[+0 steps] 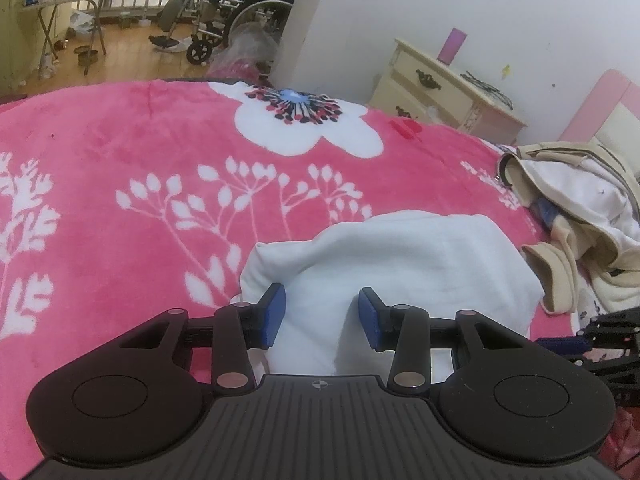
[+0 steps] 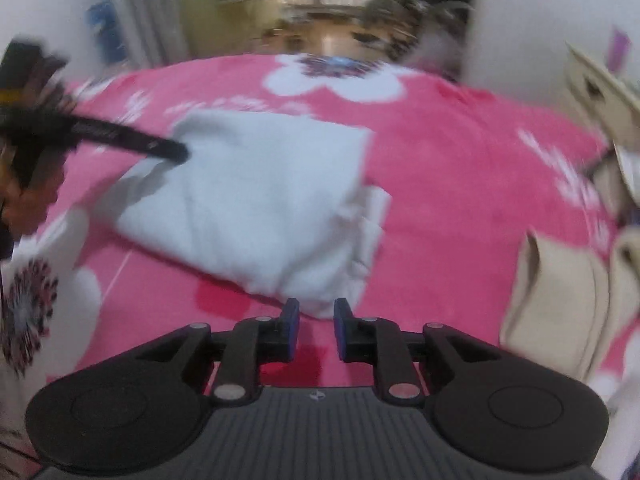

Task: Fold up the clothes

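Left hand-held gripper point(image 1: 322, 316) jaws apart over white folded garment point(image 1: 400, 264), likely steadying it on bed point(image 1: 120, 152); right hand-held gripper point(image 2: 316, 330) empty, narrowly open just short of garment's near corner.

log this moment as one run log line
left gripper: open over folded white fleece garment | right gripper: open, empty | beige jacket: unfolded

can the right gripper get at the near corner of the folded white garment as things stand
Probably yes: the right gripper is open, with the folded white garment just ahead of its fingertips and only pink blanket between.
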`<action>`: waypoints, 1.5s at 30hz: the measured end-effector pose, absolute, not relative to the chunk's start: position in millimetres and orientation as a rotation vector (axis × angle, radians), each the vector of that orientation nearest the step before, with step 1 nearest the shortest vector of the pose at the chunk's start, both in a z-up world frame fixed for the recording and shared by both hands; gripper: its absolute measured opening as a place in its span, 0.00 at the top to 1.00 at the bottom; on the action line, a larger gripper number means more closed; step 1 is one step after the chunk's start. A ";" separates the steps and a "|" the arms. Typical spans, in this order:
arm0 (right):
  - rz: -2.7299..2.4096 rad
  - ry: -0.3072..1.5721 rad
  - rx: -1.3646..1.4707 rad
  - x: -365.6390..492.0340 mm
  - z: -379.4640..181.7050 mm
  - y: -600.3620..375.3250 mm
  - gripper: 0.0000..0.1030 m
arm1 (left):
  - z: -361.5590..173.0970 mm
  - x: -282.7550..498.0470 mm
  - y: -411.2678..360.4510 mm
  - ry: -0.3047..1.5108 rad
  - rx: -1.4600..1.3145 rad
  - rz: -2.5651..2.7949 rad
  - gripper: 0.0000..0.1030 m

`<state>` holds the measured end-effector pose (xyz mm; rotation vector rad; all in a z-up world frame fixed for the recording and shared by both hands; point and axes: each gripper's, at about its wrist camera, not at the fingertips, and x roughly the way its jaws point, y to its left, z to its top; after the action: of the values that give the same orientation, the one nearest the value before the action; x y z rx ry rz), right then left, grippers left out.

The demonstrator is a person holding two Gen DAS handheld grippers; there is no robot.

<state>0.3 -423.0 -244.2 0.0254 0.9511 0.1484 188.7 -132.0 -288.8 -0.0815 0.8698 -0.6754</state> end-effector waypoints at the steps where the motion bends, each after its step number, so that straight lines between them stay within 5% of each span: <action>1: 0.145 0.955 0.073 -1.2 -245.7 -426.1 0.78 | -288.6 189.3 -132.3 0.871 -0.082 -0.675 0.60; 8: 0.147 1.002 0.393 17.1 -267.9 -436.9 0.75 | -287.7 189.5 -134.7 0.877 -0.082 -0.666 0.60; 10: 0.162 1.011 0.239 20.3 -264.7 -422.3 0.94 | -288.3 190.1 -134.9 0.875 -0.079 -0.668 0.60; 15: 0.296 0.916 -0.574 9.1 -248.4 -361.8 0.98 | -290.3 194.1 -130.3 0.879 -0.110 -0.674 0.61; 23: 0.266 0.754 -1.088 -13.9 -283.0 -351.1 1.00 | -291.0 197.3 -127.2 0.887 -0.140 -0.678 0.61; 28: 0.103 0.828 -1.108 -7.2 -302.5 -383.5 1.00 | -291.1 196.5 -127.4 0.885 -0.131 -0.680 0.61; 34: 0.210 0.682 -0.783 -21.4 -232.2 -373.5 1.00 | -291.7 196.7 -127.5 0.885 -0.130 -0.684 0.61; 37: 0.435 0.671 -0.931 -30.2 -247.0 -335.8 1.00 | -291.8 196.6 -128.0 0.884 -0.124 -0.685 0.61; 41: 0.361 0.793 -1.067 -13.3 -297.6 -338.1 1.00 | -292.1 196.1 -128.8 0.880 -0.116 -0.687 0.61; 45: 0.122 0.914 -0.904 4.1 -288.5 -374.5 1.00 | -293.3 196.7 -127.5 0.877 -0.124 -0.693 0.61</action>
<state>4.1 -374.5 -288.5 -0.9040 0.9136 0.1217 196.7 -127.5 -293.3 -0.1239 0.8769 -0.6929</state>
